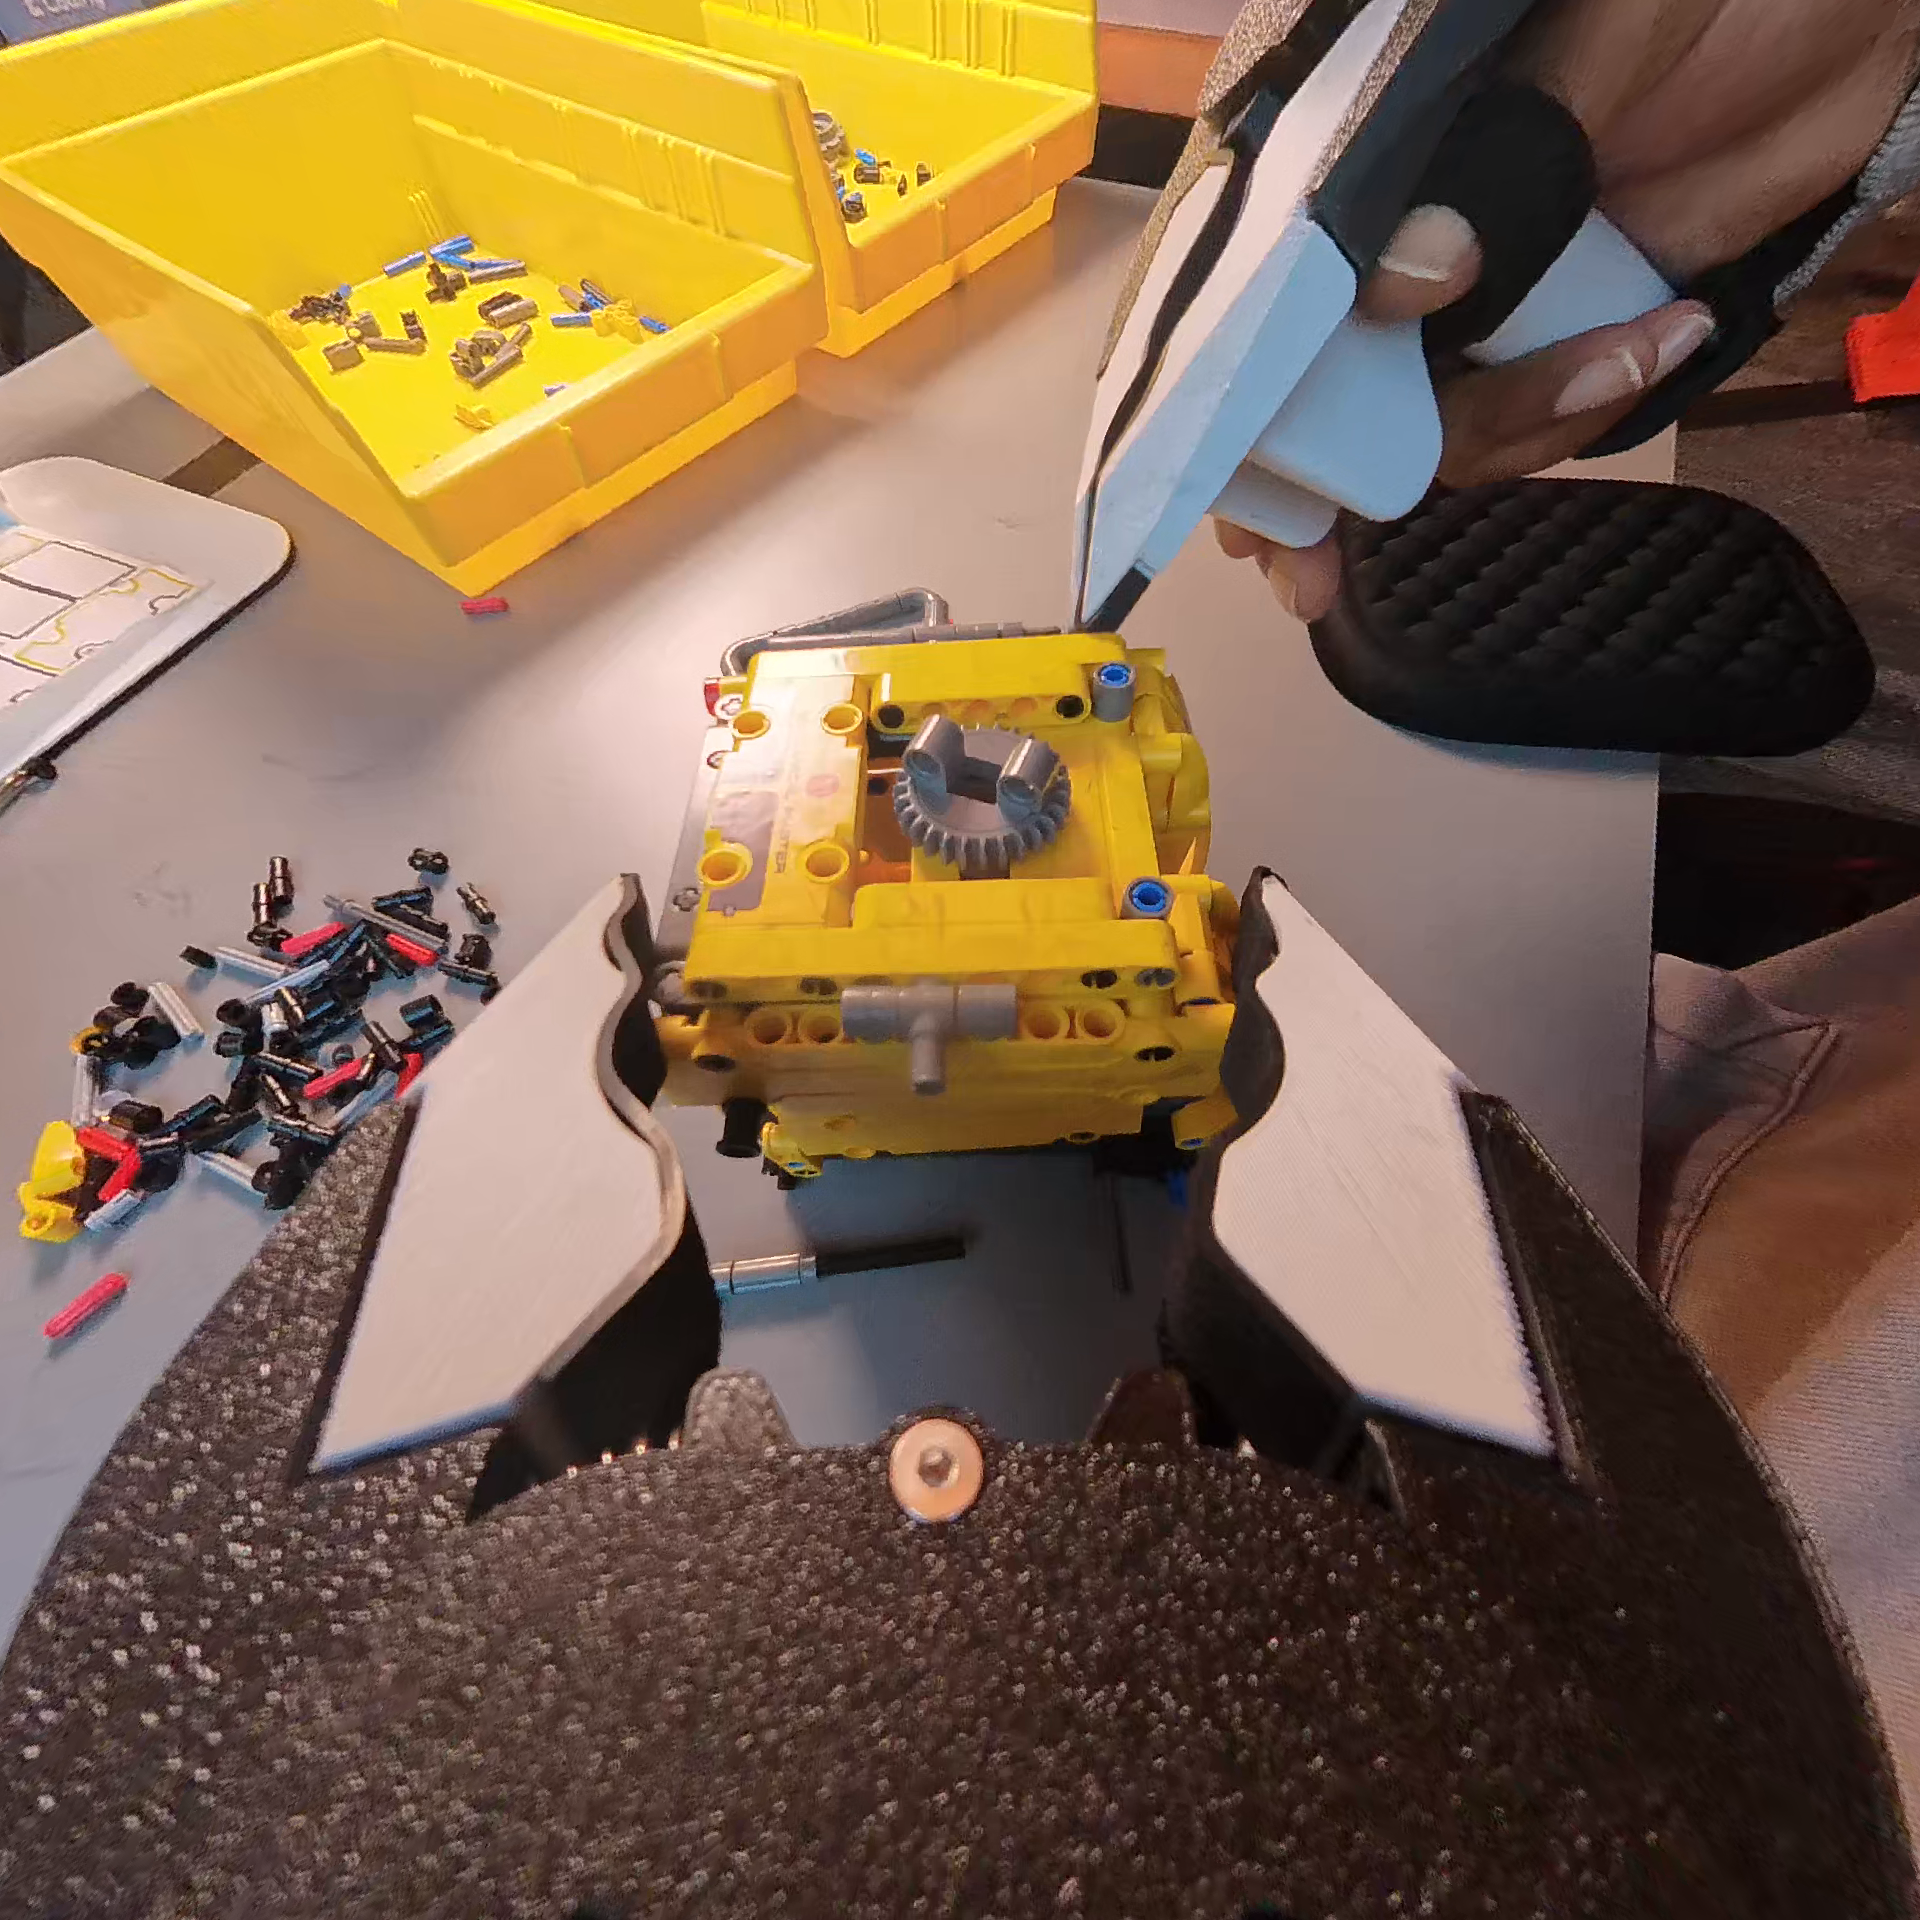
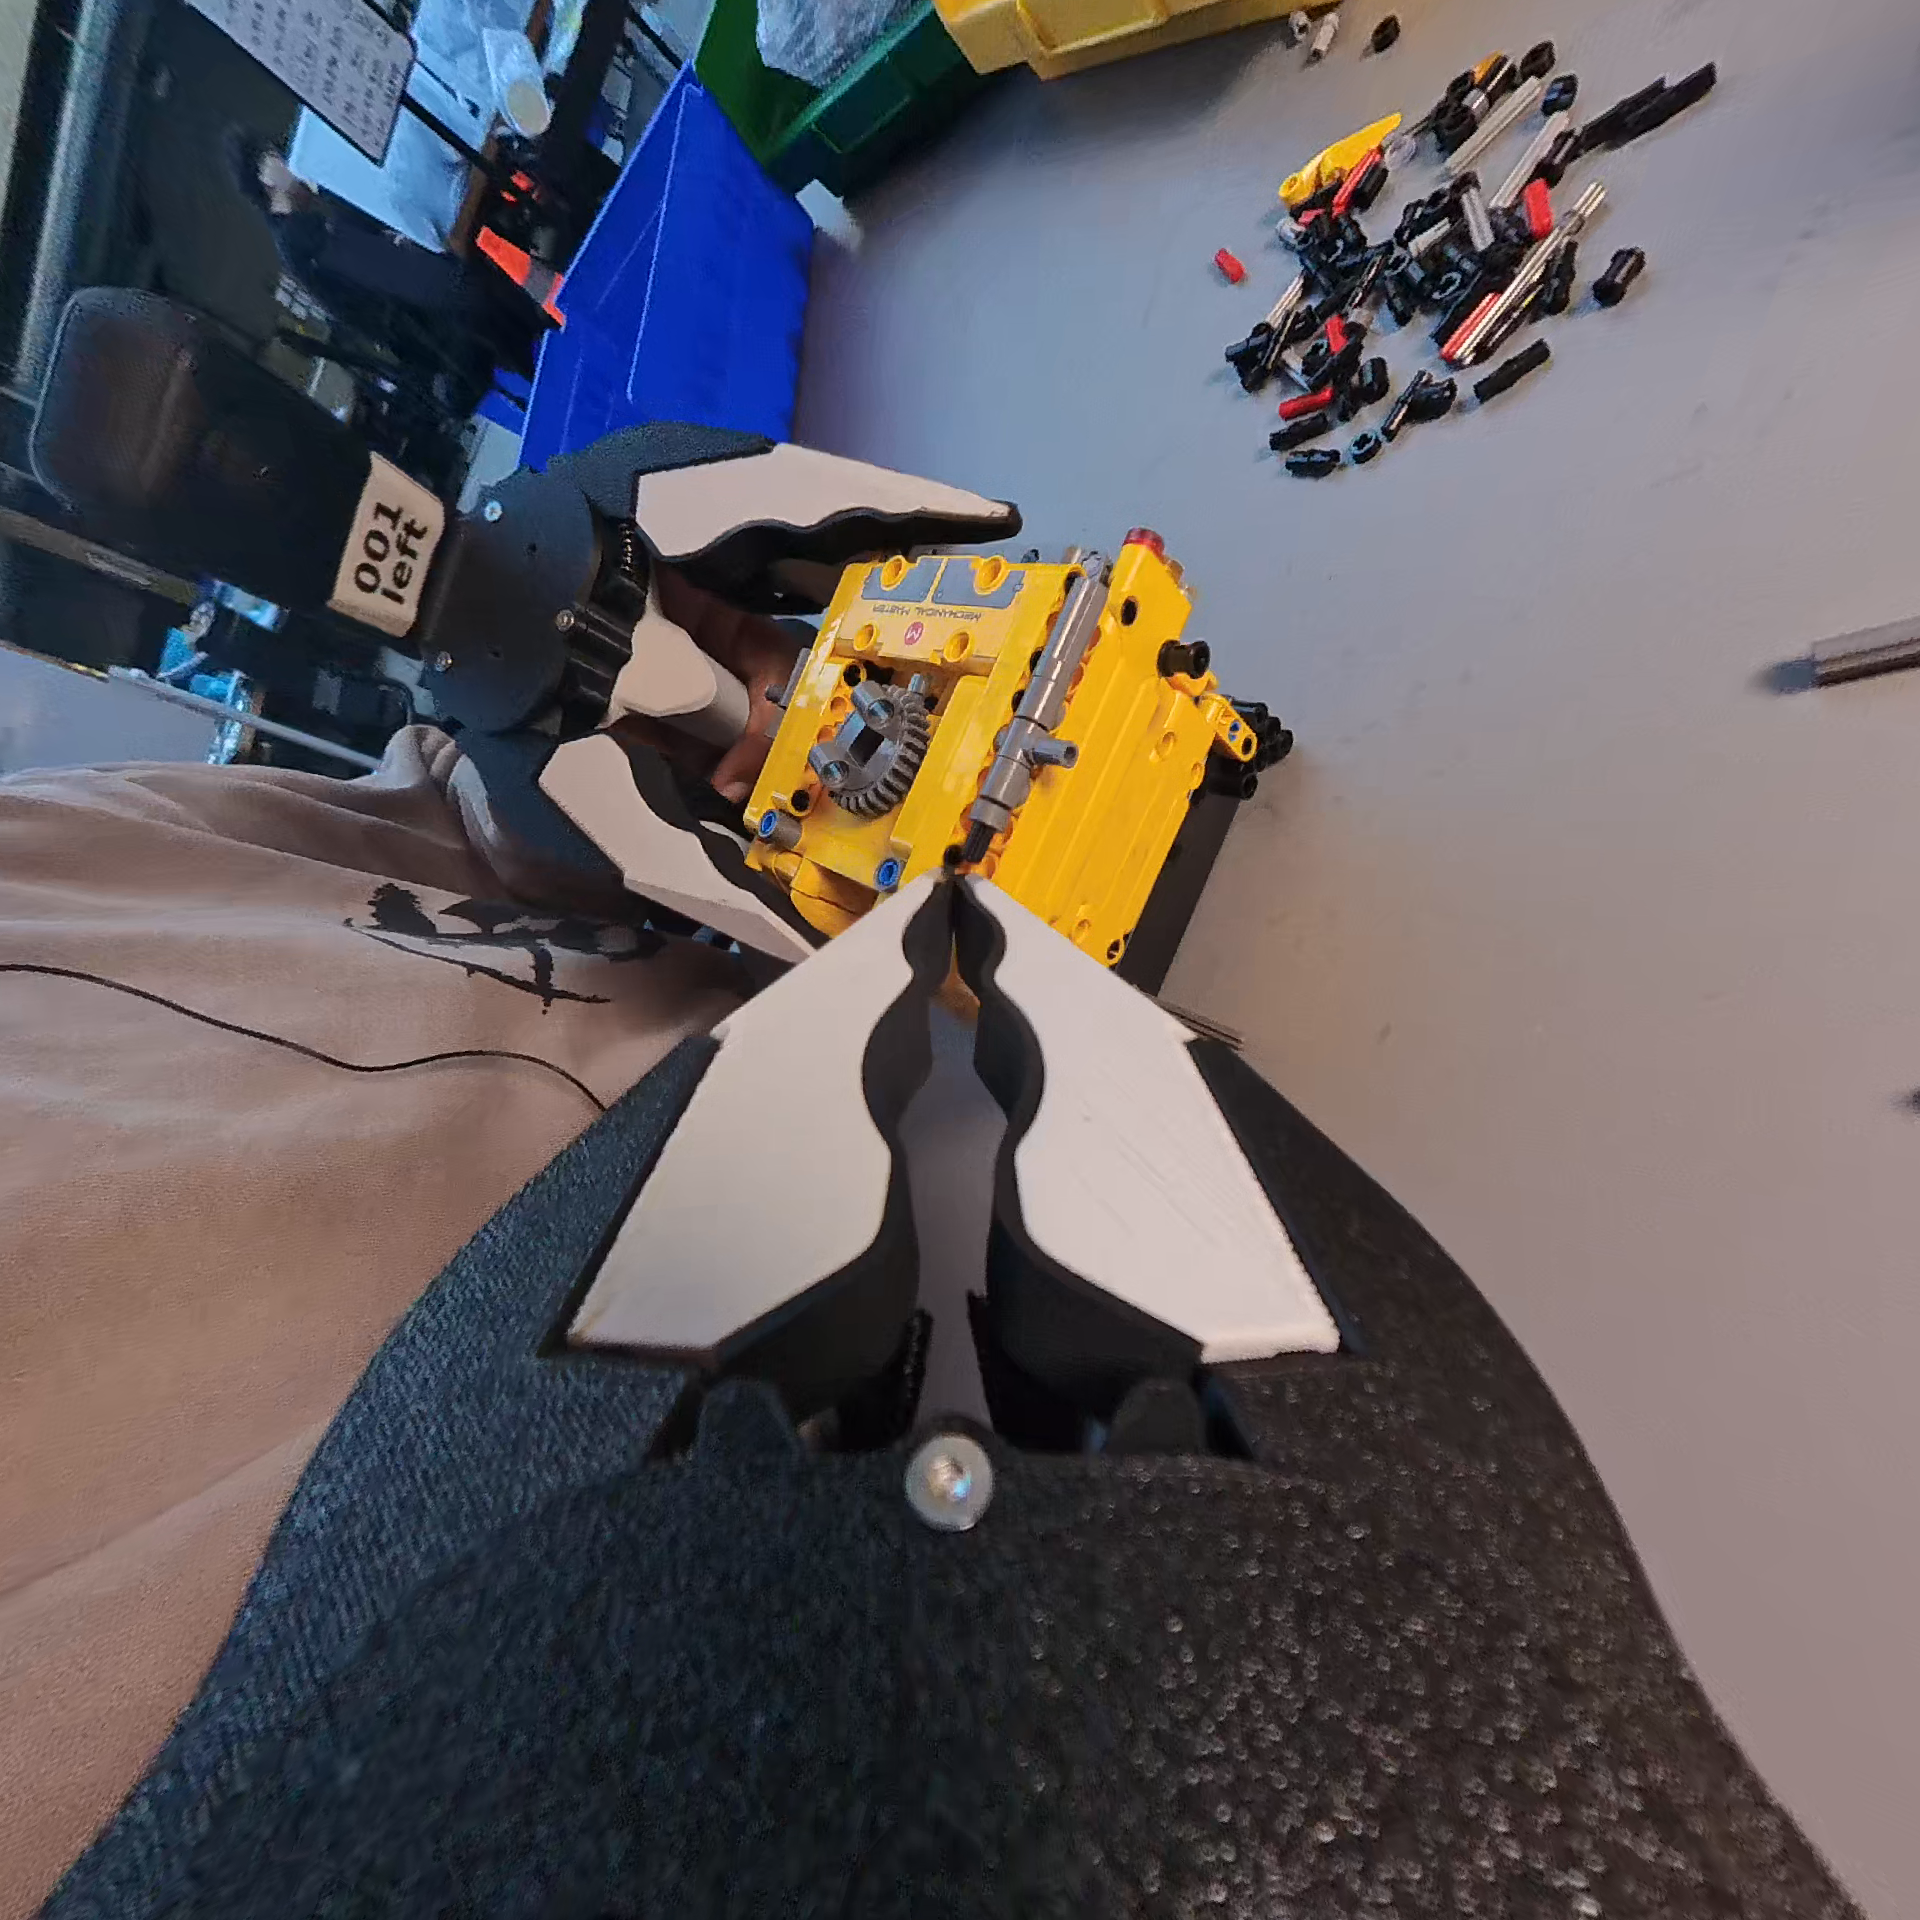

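The grey bench (image 1: 1403,935) is carrying everything, and two yellow bins (image 1: 436,312) are standing toward its far left corner, with small dark and blue pieces lying inside.

The yellow block model (image 1: 935,935) is sitting near the bench edge closest to you, at the right side. It is built from yellow beams with round holes, a grey toothed gear (image 1: 982,795) is lying in its top recess, blue pins are sitting at two corners, and a grey cross connector is sticking out of its near face. One top panel is bearing a small red mark and some printed writing.

Your left gripper (image 1: 940,997) is clamping the model from both sides, its white fingers pressing on the left and right walls. A white label with writing is sitting on its black body in the right wrist view.

Your right gripper (image 2: 954,883) is clenched, its tips touching the model's far corner beside a grey rod (image 2: 1039,696); whether it is pinching something small, I cannot tell. Your hand (image 1: 1621,260) is wrapping its handle.

A pile of loose black, red and grey pins (image 1: 260,1049) is lying left of the model.
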Motion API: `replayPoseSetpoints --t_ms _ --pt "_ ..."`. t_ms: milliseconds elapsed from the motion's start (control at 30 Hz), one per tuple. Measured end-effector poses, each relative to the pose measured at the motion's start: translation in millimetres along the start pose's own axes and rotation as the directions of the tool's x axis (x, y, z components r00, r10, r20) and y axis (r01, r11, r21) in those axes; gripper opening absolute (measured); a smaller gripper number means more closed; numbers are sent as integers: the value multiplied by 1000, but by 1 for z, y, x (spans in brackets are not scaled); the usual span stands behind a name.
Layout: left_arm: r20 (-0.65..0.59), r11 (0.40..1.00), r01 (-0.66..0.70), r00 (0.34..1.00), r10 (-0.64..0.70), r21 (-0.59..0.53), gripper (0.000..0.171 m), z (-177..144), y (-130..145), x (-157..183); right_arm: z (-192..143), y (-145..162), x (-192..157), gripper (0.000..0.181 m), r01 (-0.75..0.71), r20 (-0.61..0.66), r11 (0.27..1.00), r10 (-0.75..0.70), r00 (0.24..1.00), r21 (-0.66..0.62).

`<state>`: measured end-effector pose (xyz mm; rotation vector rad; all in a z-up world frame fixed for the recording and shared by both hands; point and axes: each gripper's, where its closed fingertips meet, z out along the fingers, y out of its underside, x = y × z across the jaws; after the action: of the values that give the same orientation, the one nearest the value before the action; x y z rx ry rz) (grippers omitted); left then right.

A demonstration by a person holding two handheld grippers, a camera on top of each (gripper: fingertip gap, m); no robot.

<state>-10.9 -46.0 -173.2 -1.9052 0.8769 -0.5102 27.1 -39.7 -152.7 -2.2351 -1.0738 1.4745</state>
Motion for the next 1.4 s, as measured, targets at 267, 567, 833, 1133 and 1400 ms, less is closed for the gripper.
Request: replayPoseSetpoints --t_ms 267,567,833,1133,1400 --pt "-14 1000 -12 1000 12 20 111 0 -1 -1 -10 -14 4 17 429 -167 903 -421 892 14" --pt "-58 998 -43 997 46 51 111 -2 0 4 0 -17 11 30 489 -149 867 -474 868 90" --pt "-221 995 -94 970 99 32 111 -7 2 5 7 -6 -1 19 402 115 914 -405 907 55" --pt "-291 958 -183 950 114 -221 97 -10 -2 4 11 -5 -4 4 463 221 886 -453 864 6" --pt "-368 880 -300 916 158 -369 93 0 5 3 14 -3 -4 1 756 118 642 -747 654 -129"
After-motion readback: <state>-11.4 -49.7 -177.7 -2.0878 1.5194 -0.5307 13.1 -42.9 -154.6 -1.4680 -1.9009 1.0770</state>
